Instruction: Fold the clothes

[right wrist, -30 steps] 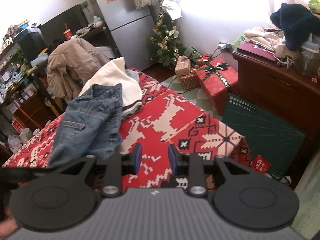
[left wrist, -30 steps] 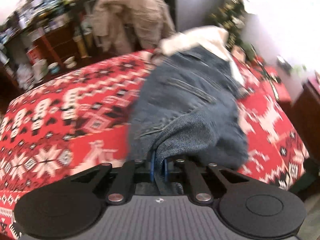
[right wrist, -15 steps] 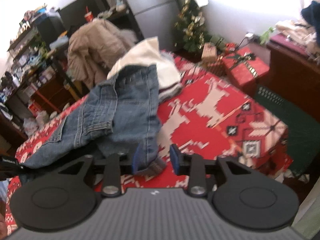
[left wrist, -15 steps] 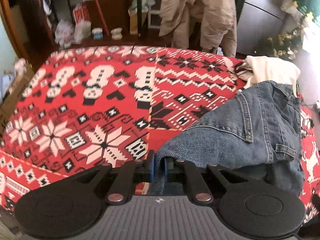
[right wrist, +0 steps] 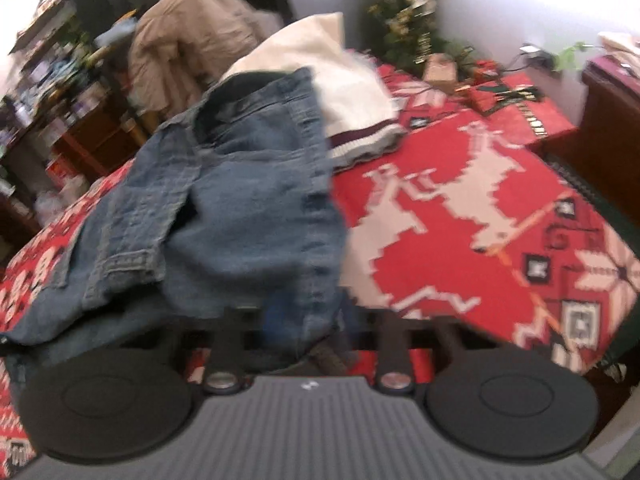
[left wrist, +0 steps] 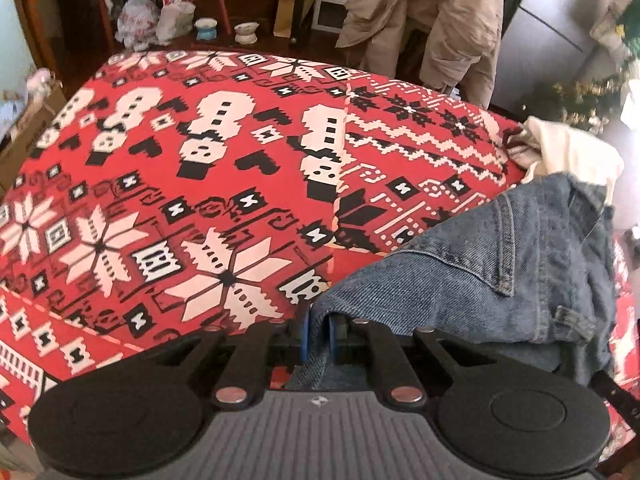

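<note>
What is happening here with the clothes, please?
A person holding two grippers is handling a denim garment over a red patterned cover. The left gripper is shut on its edge. Denim lies between the fingers of the right gripper, but blur hides its grip. A cream garment lies behind.

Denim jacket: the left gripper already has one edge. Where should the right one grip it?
Probably the denim jacket's near hem edge, approached from the near side: that edge hangs between the right gripper's spread fingers, opposite the left gripper's pinched edge, though blur hides the contact.
</note>
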A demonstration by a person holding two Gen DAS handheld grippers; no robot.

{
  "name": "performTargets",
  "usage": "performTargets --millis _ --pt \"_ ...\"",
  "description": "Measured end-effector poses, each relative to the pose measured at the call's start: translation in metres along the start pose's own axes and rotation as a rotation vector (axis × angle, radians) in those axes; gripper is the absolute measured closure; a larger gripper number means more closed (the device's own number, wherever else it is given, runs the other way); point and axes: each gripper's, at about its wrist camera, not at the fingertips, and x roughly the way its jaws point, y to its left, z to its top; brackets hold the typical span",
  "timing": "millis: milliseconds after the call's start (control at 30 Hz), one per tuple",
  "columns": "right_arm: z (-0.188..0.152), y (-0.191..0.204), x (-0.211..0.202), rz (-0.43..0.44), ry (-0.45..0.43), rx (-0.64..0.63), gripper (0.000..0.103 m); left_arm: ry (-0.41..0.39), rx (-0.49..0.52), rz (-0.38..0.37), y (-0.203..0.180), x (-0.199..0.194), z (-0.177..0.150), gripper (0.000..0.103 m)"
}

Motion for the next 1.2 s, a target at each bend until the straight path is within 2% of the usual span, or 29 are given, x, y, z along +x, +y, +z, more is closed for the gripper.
performTargets --millis 100,233,333,433,600,700,900,1000,1067,1100,1167,1200 --pt "0.001 0.018 -0.013 -0.011 -0.055 -0.062 0.089 -0.013 -0.040 -0.038 0.016 -0.013 0.003 0.095" --pt "0.008 0.032 -0.043 0.070 -0.099 -0.054 0.090 -0.078 -0.044 0.010 0.034 -0.035 0.002 0.095" --pt "0.017 0.041 -0.064 0.163 -0.110 -0.035 0.090 -0.098 -0.021 0.055 0.046 -0.046 -0.005 0.095" --pt "0.024 0.057 -0.083 0.220 -0.128 -0.037 0.091 -0.113 -0.029 0.086 0.064 -0.060 -0.014 0.095" --pt "0.025 0.066 -0.103 0.237 -0.140 -0.040 0.098 -0.131 -0.102 0.102 0.106 -0.081 -0.021 0.095" --pt "0.018 0.058 -0.101 0.214 -0.111 -0.017 0.098 -0.110 -0.115 0.102 0.123 -0.078 -0.024 0.095" --pt "-0.014 0.033 -0.057 0.048 -0.017 -0.045 0.097 -0.064 0.024 0.214 0.117 -0.039 -0.043 0.087" --pt "-0.023 0.014 -0.037 0.022 0.028 0.004 0.095 -0.059 0.055 0.231 0.120 -0.026 -0.052 0.081" --pt "-0.027 0.007 -0.027 0.025 0.042 0.023 0.093 -0.056 0.047 0.224 0.124 -0.025 -0.054 0.071" --pt "-0.028 0.008 -0.026 0.015 0.036 0.019 0.089 -0.055 0.035 0.221 0.126 -0.025 -0.056 0.069" --pt "-0.029 0.010 -0.027 -0.016 0.005 -0.001 0.087 -0.065 0.012 0.232 0.130 -0.029 -0.059 0.057" --pt "-0.029 0.012 -0.029 -0.024 -0.010 -0.013 0.078 -0.069 0.002 0.238 0.131 -0.031 -0.060 0.054"
